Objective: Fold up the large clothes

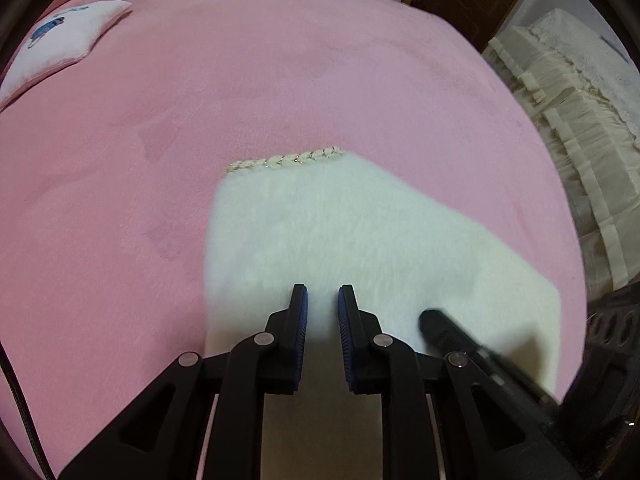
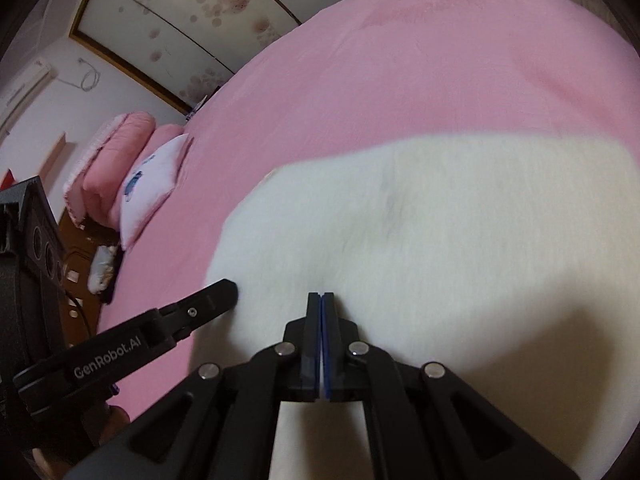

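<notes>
White fluffy garment (image 1: 320,232) lies on the pink bed (image 1: 200,100); left gripper (image 1: 323,292) hovers above it, fingers narrowly apart; right gripper (image 2: 321,296) has fingers pressed together, gripping nothing visible.

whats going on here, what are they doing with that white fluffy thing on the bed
A person with a gripper in each hand is folding a white fluffy garment on a pink bed. The left gripper is open, over the garment's near edge. The right gripper is shut, low against the fabric; whether it pinches any is unclear. The garment lies mostly flat, its braided trim at the far edge. A pillow sits at the head of the bed.
</notes>
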`<state>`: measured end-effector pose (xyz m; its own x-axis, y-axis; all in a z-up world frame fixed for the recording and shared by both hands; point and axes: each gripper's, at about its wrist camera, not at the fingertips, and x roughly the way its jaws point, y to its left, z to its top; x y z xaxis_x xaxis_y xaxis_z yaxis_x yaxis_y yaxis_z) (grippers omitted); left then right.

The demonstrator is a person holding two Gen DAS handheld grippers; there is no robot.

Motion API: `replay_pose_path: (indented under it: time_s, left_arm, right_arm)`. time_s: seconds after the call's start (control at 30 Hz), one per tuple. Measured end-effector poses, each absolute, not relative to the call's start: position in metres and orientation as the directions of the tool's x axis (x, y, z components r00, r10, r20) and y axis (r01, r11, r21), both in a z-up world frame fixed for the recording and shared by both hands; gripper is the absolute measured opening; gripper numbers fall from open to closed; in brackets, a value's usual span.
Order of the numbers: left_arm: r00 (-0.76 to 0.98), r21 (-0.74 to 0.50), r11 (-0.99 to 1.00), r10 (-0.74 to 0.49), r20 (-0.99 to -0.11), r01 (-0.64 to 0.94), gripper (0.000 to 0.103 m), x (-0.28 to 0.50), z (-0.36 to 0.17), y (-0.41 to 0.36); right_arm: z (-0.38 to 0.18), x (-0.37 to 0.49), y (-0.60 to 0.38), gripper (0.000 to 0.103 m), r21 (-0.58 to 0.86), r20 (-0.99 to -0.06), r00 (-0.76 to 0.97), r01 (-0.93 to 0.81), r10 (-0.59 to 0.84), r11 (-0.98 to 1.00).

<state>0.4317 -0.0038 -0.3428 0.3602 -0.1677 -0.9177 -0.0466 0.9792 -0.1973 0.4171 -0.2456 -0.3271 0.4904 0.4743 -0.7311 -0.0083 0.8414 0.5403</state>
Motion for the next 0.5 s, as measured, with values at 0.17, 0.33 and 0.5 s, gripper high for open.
replay_pose_path:
  time_s: [0.17, 0.33, 0.5]
  left_arm:
    - [0.333, -0.156, 0.987, -0.134, -0.934, -0.04, 0.013, 0.448, -0.368, -0.011]
    - [0.34, -0.154, 0.988, -0.138, -0.93, -0.02, 0.014, 0.452, -0.373, -0.014]
    - [0.365, -0.115, 0.993, -0.106, -0.925, -0.002, 0.014, 0.447, -0.375, -0.019]
  right_arm:
    - [-0.336, 0.445, -0.276, 0.0, 0.503, -0.754, 0.471, -0.034, 0.458, 0.864]
    - [-0.34, 0.448, -0.294, 0.0, 0.529, -0.735, 0.537, 0.072, 0.414, 0.845]
    - [-0.329, 0.421, -0.309, 0.0, 0.376, -0.78, 0.604, 0.242, 0.164, 0.895]
